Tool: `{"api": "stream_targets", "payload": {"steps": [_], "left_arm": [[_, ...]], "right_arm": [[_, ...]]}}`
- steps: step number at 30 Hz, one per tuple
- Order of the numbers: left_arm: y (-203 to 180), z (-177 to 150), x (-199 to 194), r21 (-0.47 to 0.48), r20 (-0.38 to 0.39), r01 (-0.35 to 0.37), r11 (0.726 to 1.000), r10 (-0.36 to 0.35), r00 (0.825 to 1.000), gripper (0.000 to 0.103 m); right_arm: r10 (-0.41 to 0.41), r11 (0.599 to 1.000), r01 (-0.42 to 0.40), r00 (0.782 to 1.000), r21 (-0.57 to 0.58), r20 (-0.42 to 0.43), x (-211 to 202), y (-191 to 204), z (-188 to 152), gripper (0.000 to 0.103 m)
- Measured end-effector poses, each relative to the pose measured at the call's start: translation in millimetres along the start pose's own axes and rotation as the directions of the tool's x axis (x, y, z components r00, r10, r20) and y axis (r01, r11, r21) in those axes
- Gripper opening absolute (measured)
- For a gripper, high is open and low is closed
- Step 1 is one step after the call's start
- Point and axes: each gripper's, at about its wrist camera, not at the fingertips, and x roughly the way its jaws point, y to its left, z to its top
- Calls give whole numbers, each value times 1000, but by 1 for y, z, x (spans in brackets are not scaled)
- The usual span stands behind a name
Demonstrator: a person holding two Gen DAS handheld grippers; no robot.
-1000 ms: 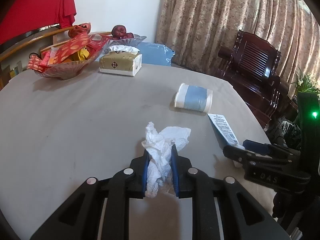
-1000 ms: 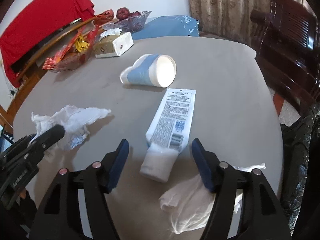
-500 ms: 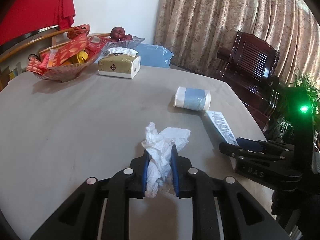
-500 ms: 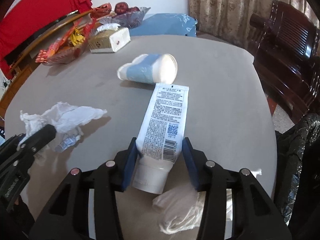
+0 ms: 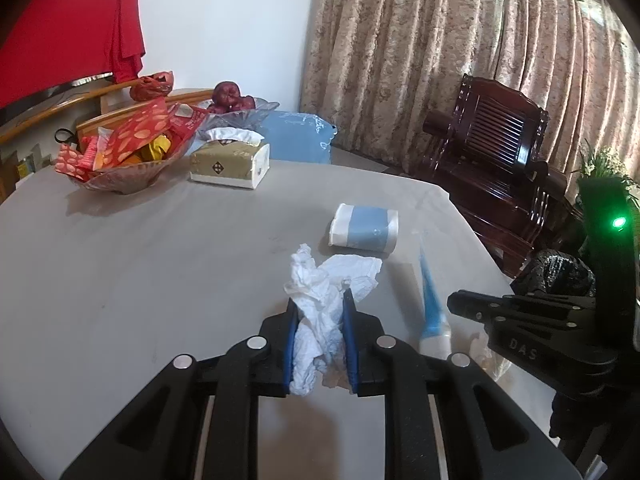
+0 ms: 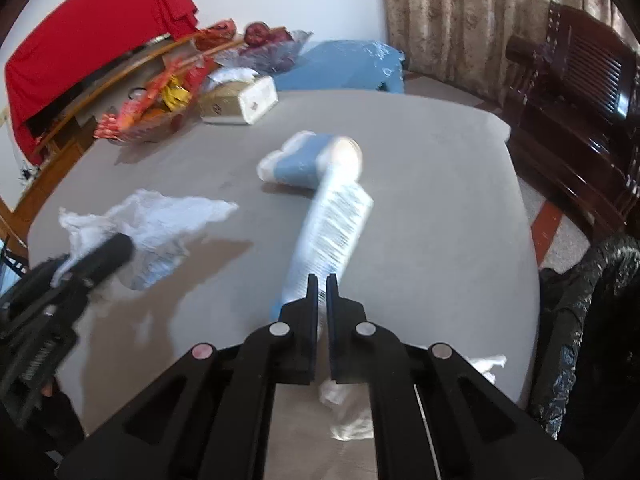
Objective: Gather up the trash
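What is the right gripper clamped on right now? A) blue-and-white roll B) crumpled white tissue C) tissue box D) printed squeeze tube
D: in the right wrist view the right gripper has its jaws pinched nearly together on the flattened end of the printed squeeze tube, which sticks out ahead of the fingers; the crumpled tissue is in the left gripper.
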Motion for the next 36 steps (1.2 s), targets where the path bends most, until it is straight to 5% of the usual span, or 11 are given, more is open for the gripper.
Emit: {"api": "stream_targets", "payload": {"steps": [7,15,22,25,27,36], "left_arm": [[-1,-4,2,1,-12,-9,1000,9,1000,19],[11,-8,5,5,-21,-46,999,46,999,19],[24,-9,4,-20,-29,-55,998,54,998,19],[25,-10,5,-24,-31,-53,998,52,998,19],[25,-10,6,-30,-33,-49,998,48,998,19],[25,-9,6,-37,-32,-45,998,44,999,19]], "right_arm": [[22,998,-21,1000,65,-14,1,-10,-5,9],[44,997,-43,999,57,-22,8,11,0,55],[13,998,-7,995,64,-94,39,27,-6,55],[-18,999,20,997,34,-73,45,32,-2,56],[-29,999,30,997,20,-69,47,35,0,45],[30,1000,-30,999,6,-31,31,31,0,44]]}}
